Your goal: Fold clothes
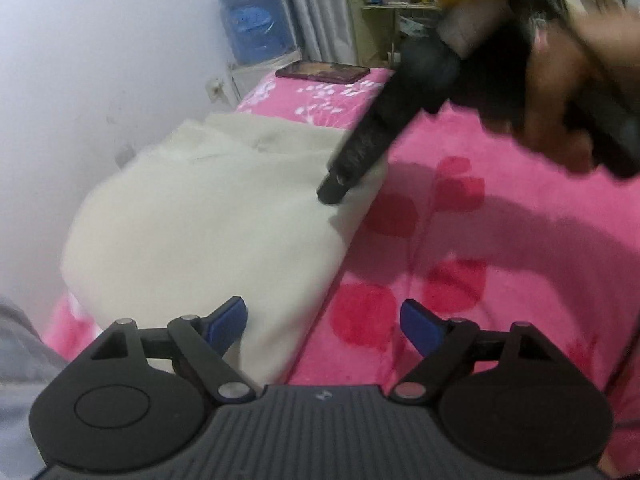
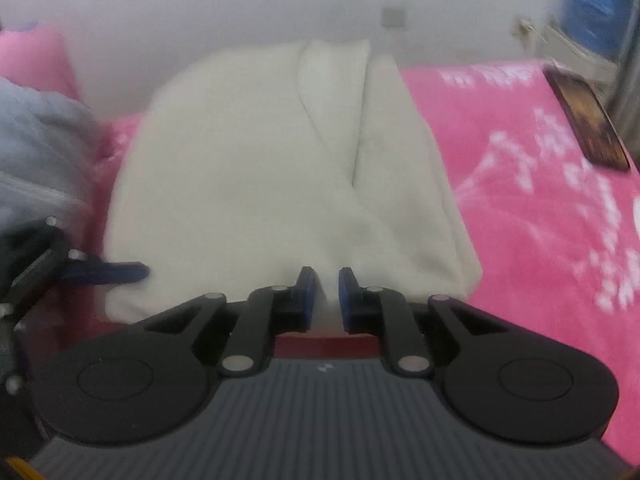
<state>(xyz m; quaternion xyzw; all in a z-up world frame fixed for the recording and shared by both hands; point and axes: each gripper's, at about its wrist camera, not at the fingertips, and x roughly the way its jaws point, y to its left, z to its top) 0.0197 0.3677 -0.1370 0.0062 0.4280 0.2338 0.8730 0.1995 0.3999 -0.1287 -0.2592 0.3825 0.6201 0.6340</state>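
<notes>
Left tool point(image 1: 324, 322) hangs wide over the folded cream fleece garment point(image 1: 208, 216) on the pink floral bed point(image 1: 500, 240); right tool point(image 2: 324, 296), jaws narrow with cloth between them, is probably letting the fold go.

The left gripper point(image 1: 324, 326) pointed down with its fingers point(image 1: 228, 322) wide apart. The right gripper point(image 2: 325, 294), held by a hand point(image 1: 560, 92), had fingers nearly together.

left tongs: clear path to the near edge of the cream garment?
Probably yes. The left tongs stand open just above the cream garment, nothing between; the right tongs sit farther along the same edge, out of the way.
</notes>
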